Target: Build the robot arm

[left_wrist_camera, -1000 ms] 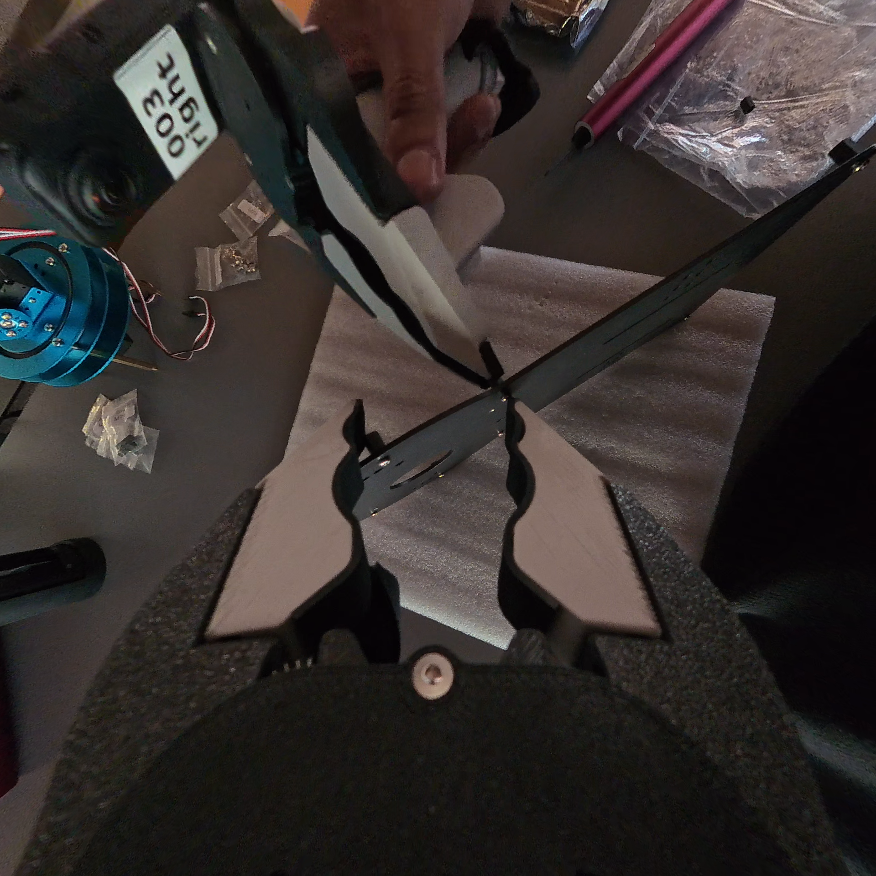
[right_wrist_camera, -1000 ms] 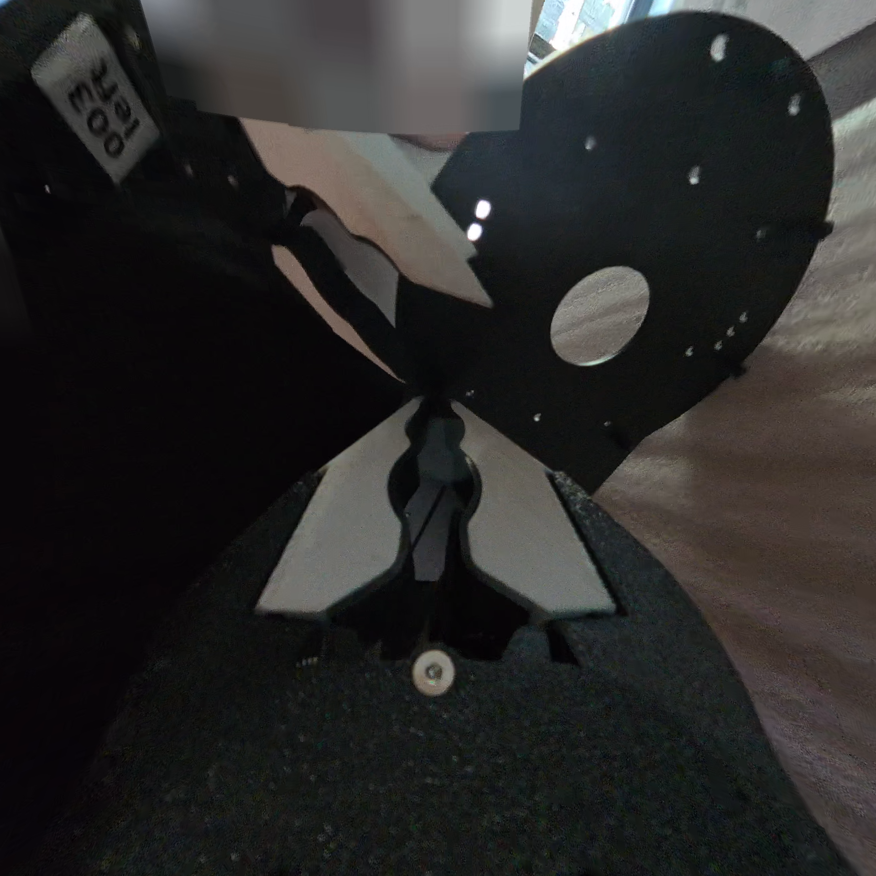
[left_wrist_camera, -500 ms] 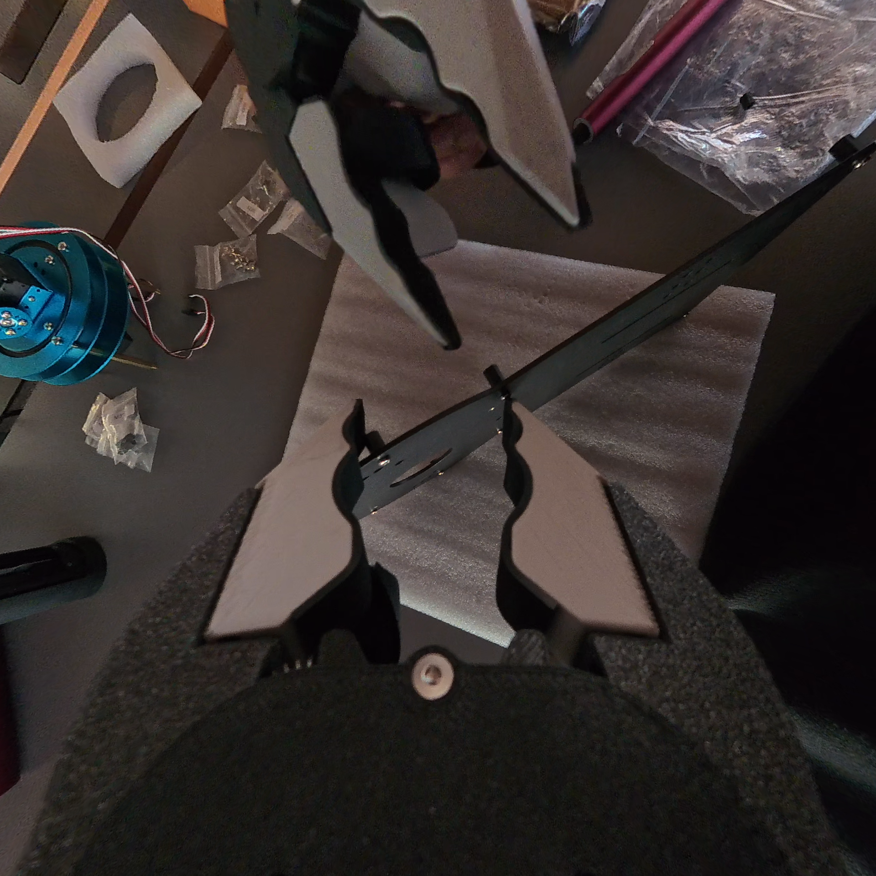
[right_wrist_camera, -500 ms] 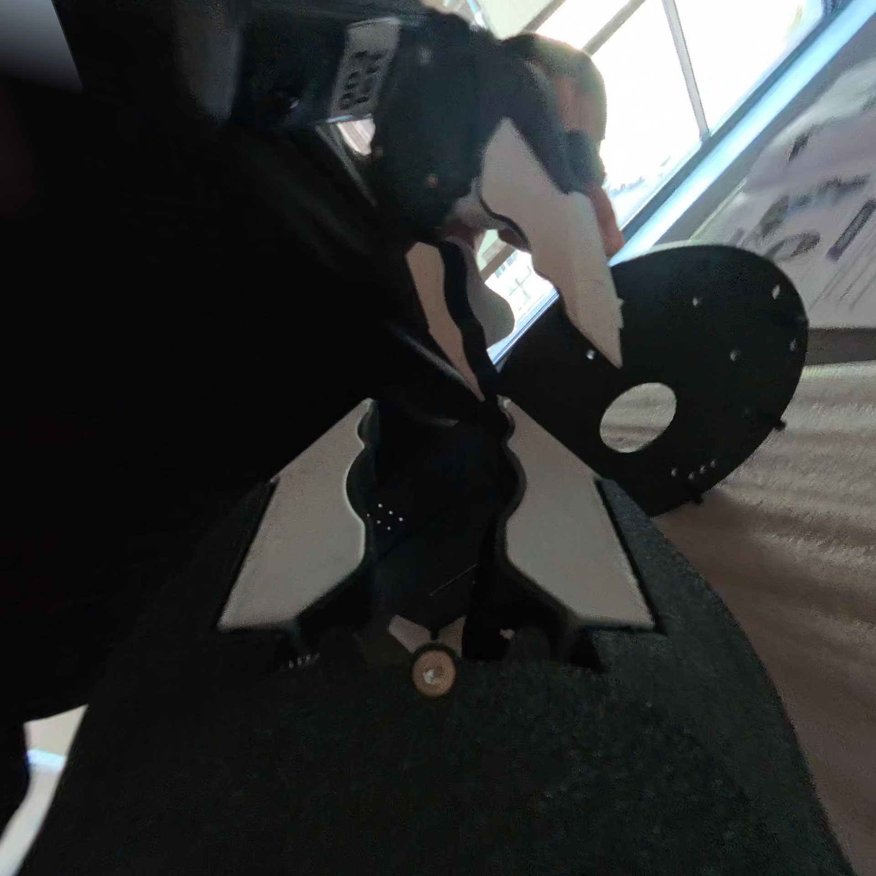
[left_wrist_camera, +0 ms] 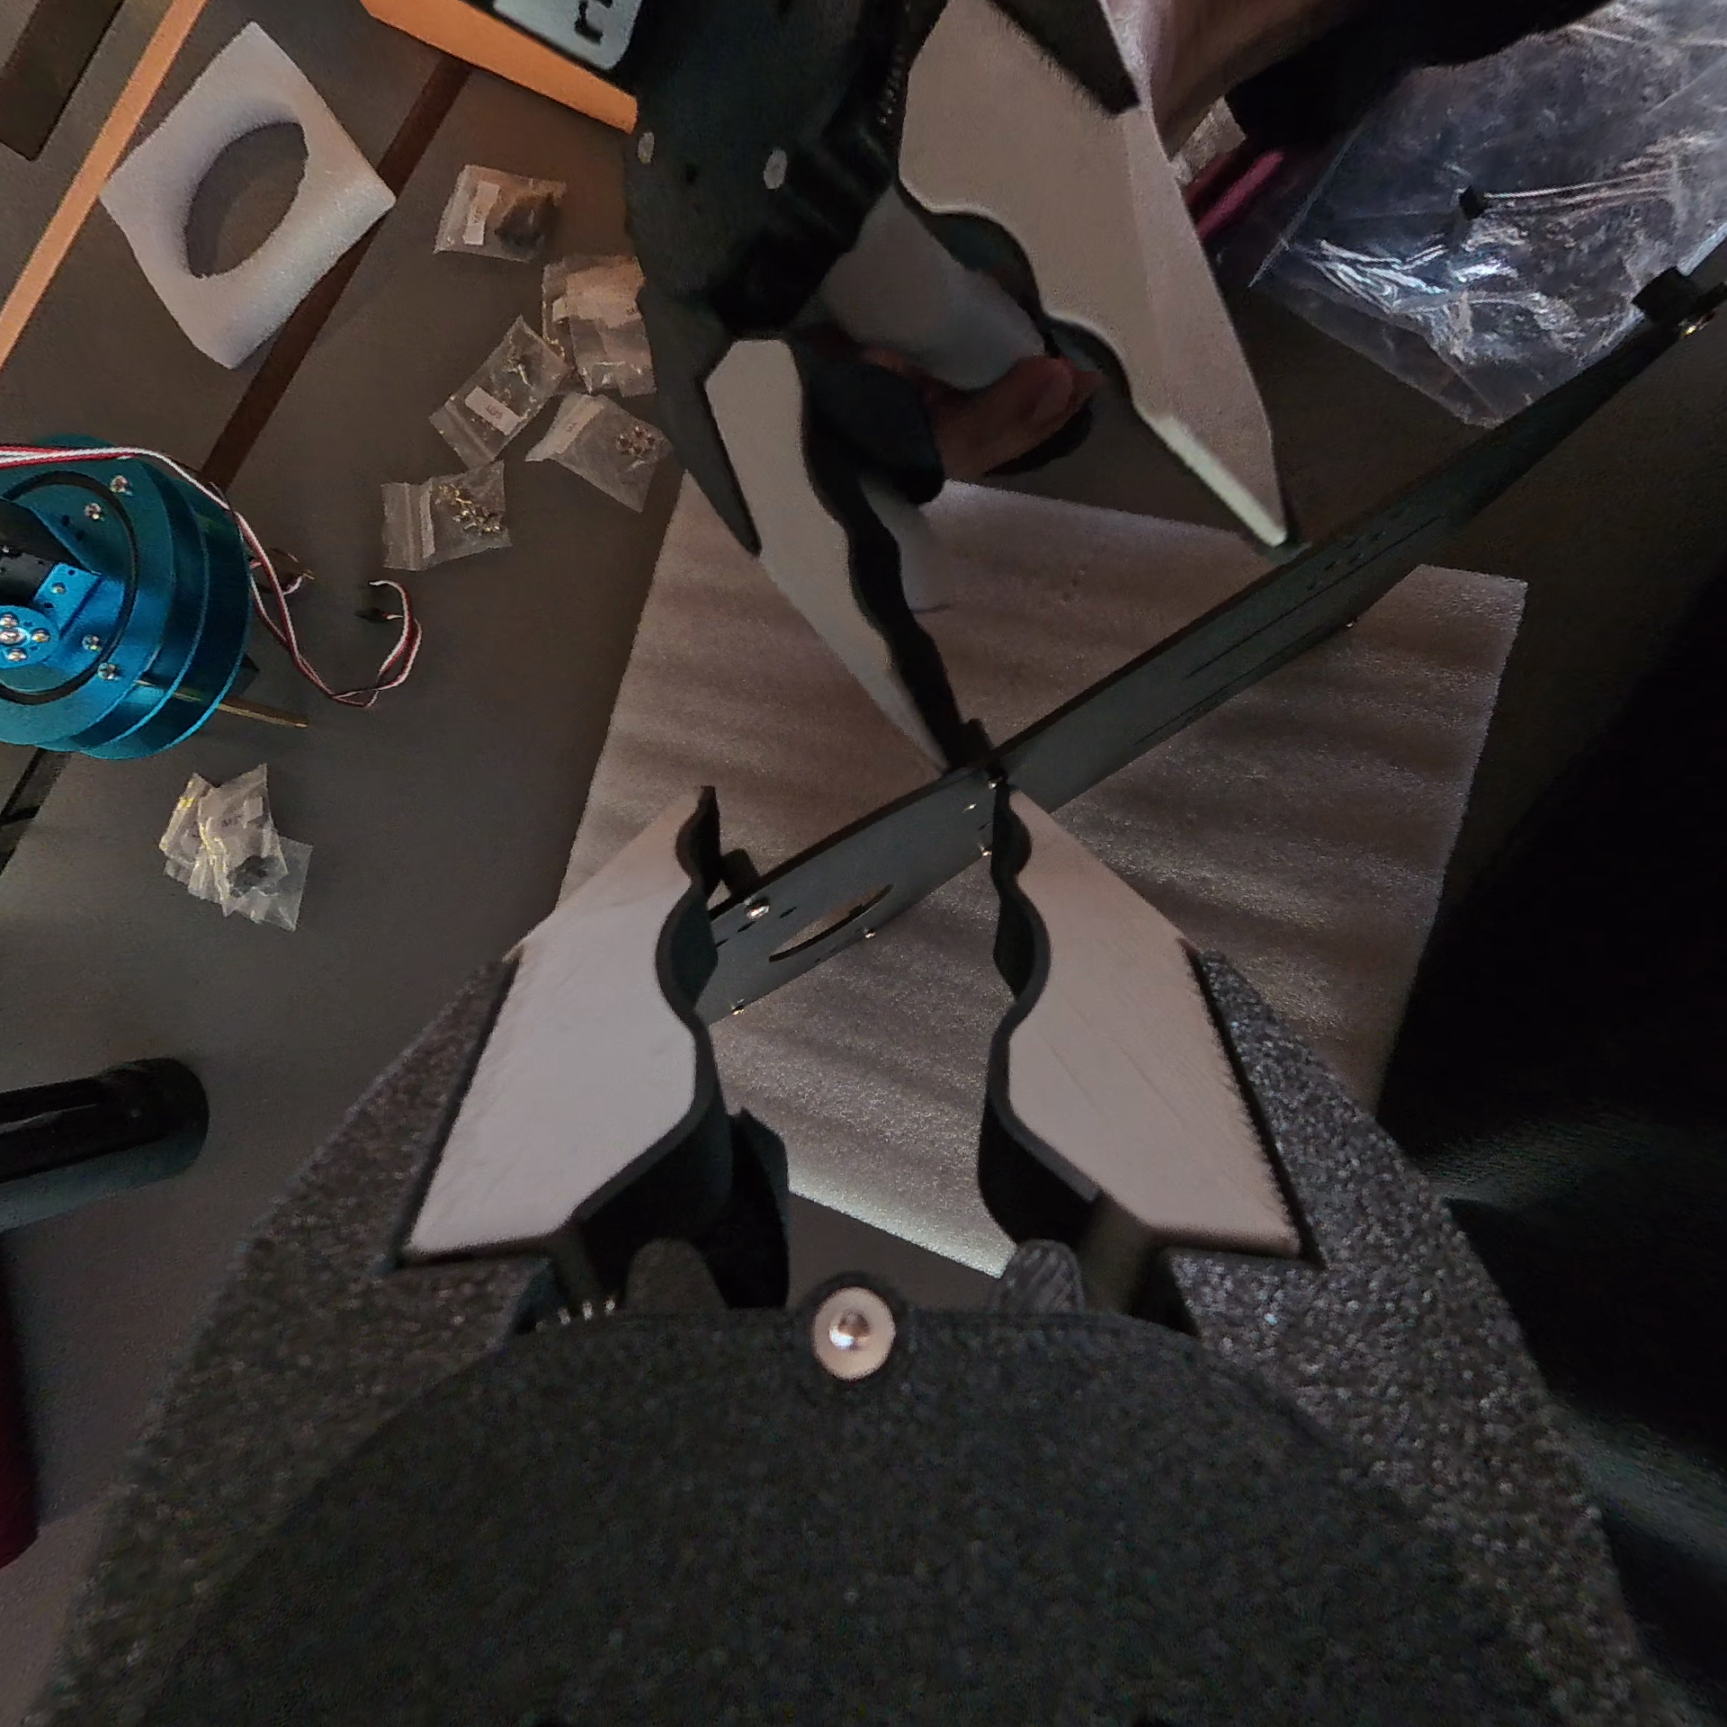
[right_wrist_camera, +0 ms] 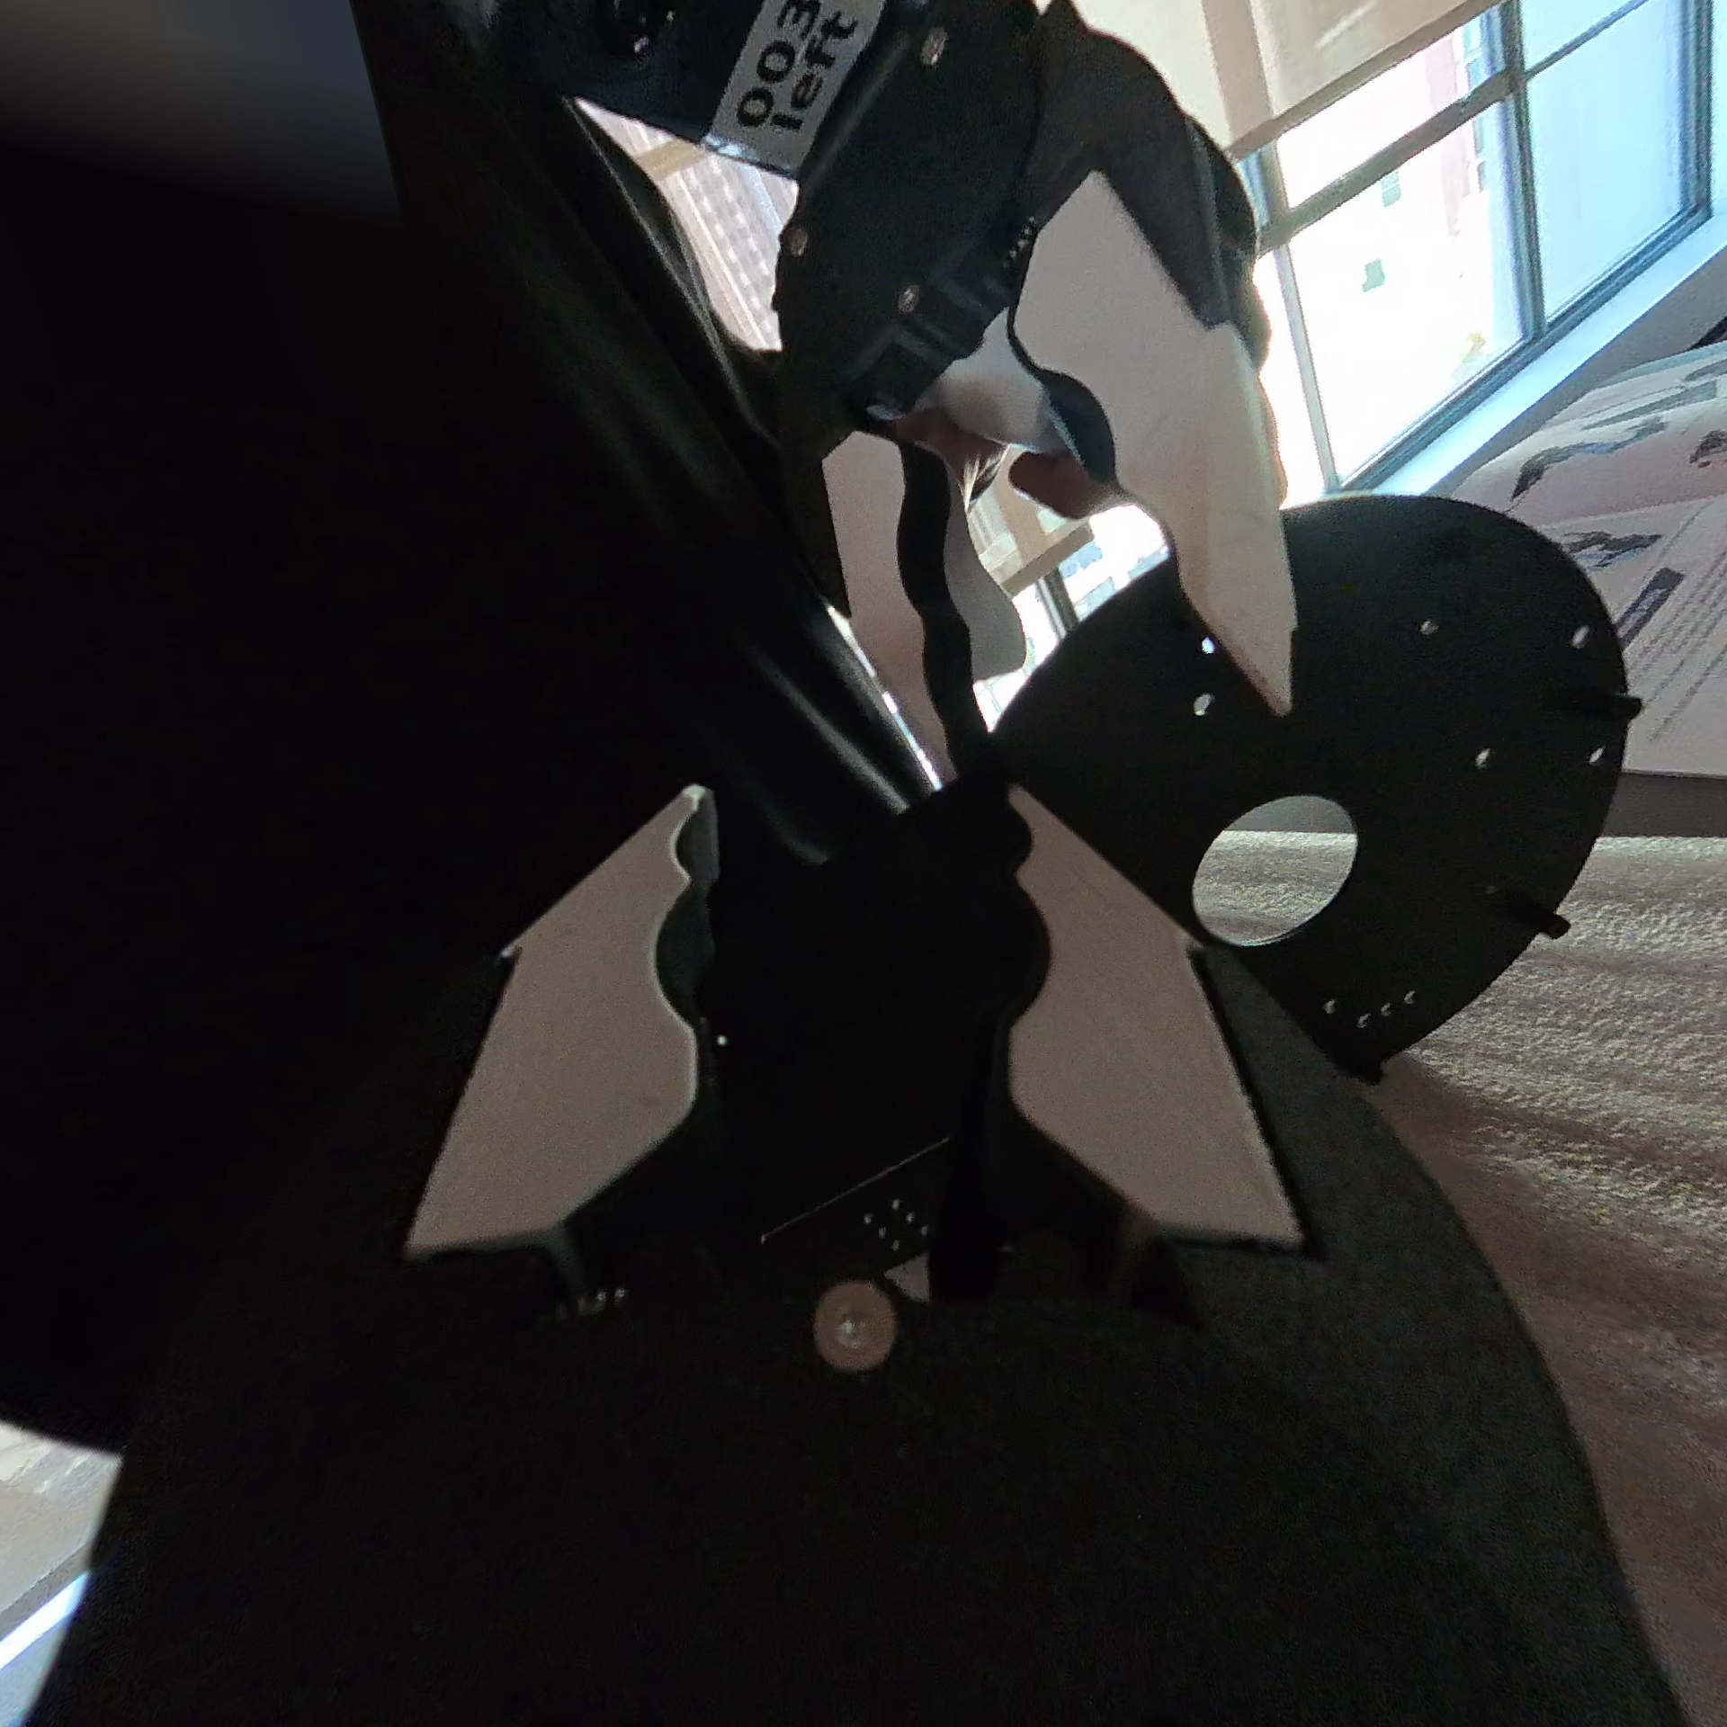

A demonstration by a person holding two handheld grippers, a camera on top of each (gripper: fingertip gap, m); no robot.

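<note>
A grey table with a foam sheet lies beyond the jaws; bright windows behind. The left gripper pinches a black plate across its spread jaws. The right gripper, shut a second ago, now gapes, one tip touching the plate.

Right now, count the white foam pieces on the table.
2: a holed foam square at the far left, a foam sheet under the black plate. More may be hidden.

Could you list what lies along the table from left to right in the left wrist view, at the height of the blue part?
Blue round metal part → red-white-black wires → white foam sheet with the black plate standing across it.
</note>
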